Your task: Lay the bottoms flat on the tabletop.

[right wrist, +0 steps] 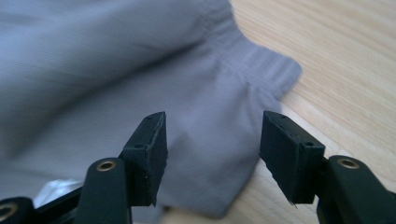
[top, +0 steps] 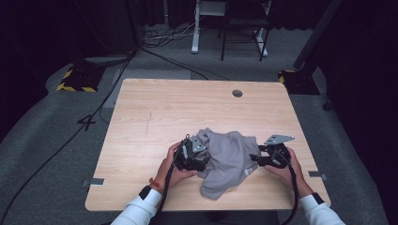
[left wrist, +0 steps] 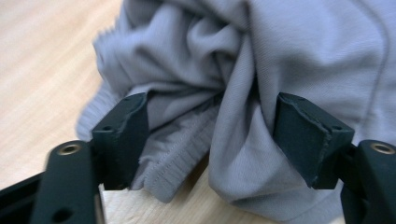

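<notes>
Two white-sleeved forearms entering from the bottom edge of the high view, each hand wrapped around a black gripper. Between them, a crumpled grey garment (top: 227, 159) lying in a loose heap on the near half of a light wood tabletop (top: 155, 112), closer to the front edge than the back.

Left gripper (top: 202, 157) pushed against the left side of the heap, grey three-cornered plate on top. Seen from the left gripper view: jaws standing fairly wide, a bunched fold of the grey garment (left wrist: 243, 70) and a ribbed hem gathered in the gap between them, cloth brushing both pads (left wrist: 127, 133), no firm pinch visible.

Right gripper (top: 256, 158) at the right edge of the heap, also topped by a grey plate. Seen from the right gripper view: jaws apart, fairly wide, hovering above a flat corner of the grey garment (right wrist: 140, 70) with a ribbed band near bare wood; nothing pinched between the pads (right wrist: 152, 156).

Small round hole (top: 237, 93) near the far edge of the tabletop. Grey carpeted floor (top: 42, 140) all around, cables trailing across it.
</notes>
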Motion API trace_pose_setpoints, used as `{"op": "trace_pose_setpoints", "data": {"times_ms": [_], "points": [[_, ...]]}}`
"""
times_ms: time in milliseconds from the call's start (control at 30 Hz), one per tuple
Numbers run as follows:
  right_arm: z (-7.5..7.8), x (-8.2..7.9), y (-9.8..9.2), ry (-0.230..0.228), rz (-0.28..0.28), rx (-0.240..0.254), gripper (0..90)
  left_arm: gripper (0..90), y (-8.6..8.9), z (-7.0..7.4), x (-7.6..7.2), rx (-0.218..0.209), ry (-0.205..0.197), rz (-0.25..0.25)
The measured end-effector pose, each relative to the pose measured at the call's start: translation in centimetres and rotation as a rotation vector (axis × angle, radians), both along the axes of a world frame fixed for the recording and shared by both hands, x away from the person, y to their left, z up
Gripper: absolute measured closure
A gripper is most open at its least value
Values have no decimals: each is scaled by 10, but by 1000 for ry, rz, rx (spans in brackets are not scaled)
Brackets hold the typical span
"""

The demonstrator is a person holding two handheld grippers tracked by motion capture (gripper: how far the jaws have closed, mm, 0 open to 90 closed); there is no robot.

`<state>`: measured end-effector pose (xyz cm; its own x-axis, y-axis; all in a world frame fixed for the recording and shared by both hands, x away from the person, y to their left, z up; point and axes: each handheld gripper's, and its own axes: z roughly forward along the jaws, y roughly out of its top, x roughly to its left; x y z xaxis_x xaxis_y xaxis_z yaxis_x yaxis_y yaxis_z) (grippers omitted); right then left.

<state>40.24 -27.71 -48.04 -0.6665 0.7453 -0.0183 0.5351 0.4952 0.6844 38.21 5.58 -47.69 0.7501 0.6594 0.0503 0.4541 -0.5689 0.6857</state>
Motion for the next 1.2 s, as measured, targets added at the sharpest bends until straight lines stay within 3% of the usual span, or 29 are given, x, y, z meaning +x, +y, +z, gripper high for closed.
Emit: {"op": "trace_pose_setpoints", "data": {"times_ms": [100, 167, 267, 367, 433, 533, 600, 767, 867, 1033, 1100, 1200], "points": [[-8, 6, 0, 12, -18, -20, 461, 372, -2, -8, 5, 46, 22, -11], [-8, 7, -1, 12, -20, -7, 500, 425, -3, -11, 6, 61, 36, -17], [-8, 9, -1, 2, -32, -21, 744, 473, 0, -11, 9, 53, 44, -31], [-8, 11, -5, -17, -64, -56, 862, 526, 4, -11, 7, 54, 44, -37], [-7, 12, -10, -23, -87, -67, 875, 586, 5, -11, 5, 55, 43, -43], [-7, 14, -17, -29, -124, -78, 879, 729, 9, -10, -3, 68, 20, -101], [-7, 15, -22, -46, -144, -94, 881, 774, 11, -8, -7, 64, 14, -103], [0, 15, -31, -71, -177, -81, 883, 828, 22, 3, -20, 0, 41, -135], [3, 16, -33, -68, -192, -80, 883, 817, 27, 7, -33, -30, 59, -148], [0, 18, -32, -43, -184, -81, 837, 674, 33, 11, -49, -37, 29, -164], [0, 19, -31, -54, -186, -89, 799, 530, 37, 13, -48, -48, 28, -143], [2, 20, -31, -51, -185, -79, 736, 392, 48, 18, -45, -103, 18, -88]]}}
